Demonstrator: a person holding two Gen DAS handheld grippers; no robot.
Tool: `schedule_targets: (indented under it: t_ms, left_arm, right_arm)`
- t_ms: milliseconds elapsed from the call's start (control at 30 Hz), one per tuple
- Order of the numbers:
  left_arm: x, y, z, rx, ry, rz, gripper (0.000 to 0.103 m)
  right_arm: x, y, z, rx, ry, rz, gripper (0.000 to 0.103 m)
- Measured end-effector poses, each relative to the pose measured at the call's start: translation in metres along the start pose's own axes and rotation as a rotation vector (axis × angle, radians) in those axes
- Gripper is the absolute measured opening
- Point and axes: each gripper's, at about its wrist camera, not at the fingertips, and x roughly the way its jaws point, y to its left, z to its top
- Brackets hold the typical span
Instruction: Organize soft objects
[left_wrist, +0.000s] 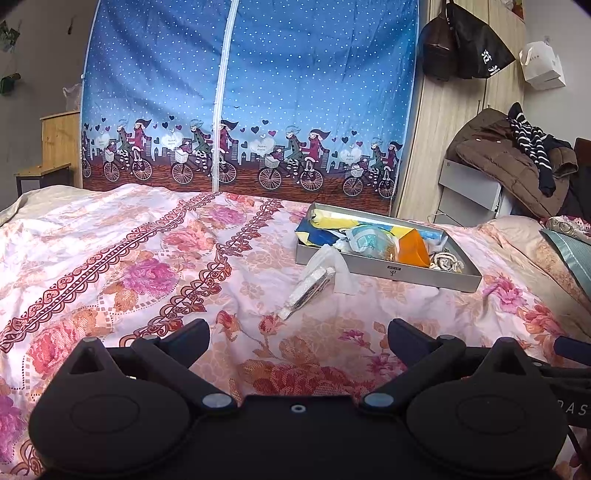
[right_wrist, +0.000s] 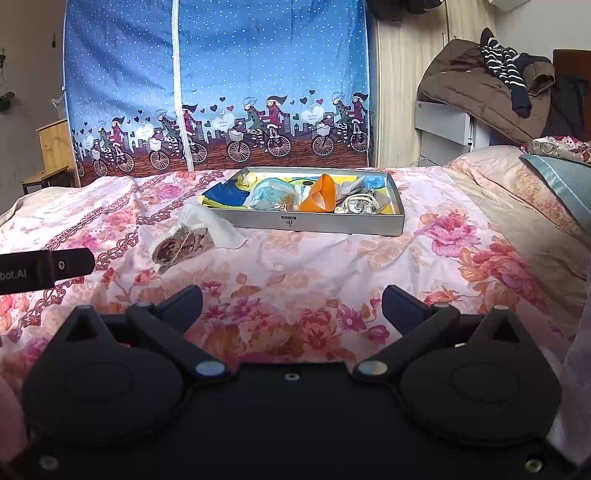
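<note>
Evenly lit, soft and rather dim, with no hard glare. Brightest ahead of the jaws on the floral bedspread (left_wrist: 147, 251); faint shadow under the near wall of the grey tray (right_wrist: 332, 223). Dark, nearly featureless black on both gripper bodies below the jaws. Strong fisheye bending at the edges: blue printed curtain (left_wrist: 258, 92) bowed, corners vignetted. Slightly soft far beyond the jaws.

Soft things lying ahead of the hand-held gripper
A grey tray (right_wrist: 332, 224) is holding crumpled soft items (right_wrist: 321, 197); a patterned pouch (right_wrist: 183, 245) and white tissue (right_wrist: 221, 225) are lying just left.
</note>
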Motion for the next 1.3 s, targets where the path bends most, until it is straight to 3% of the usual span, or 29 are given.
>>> schedule_targets:
  t_ms: [800, 1100, 1300]
  left_arm:
    - [0.020, 0.008, 0.001, -0.035, -0.023, 0.065, 0.102]
    - [0.051, 0.012, 0.002, -0.105, -0.016, 0.103, 0.102]
    - [0.099, 0.008, 0.003, -0.097, -0.012, 0.112, 0.102]
  right_arm:
    - [0.012, 0.004, 0.002, -0.072, 0.018, 0.039, 0.103]
    - [0.027, 0.016, 0.004, -0.199, 0.015, 0.044, 0.103]
    - [0.056, 0.015, 0.011, -0.224, 0.055, 0.064, 0.103]
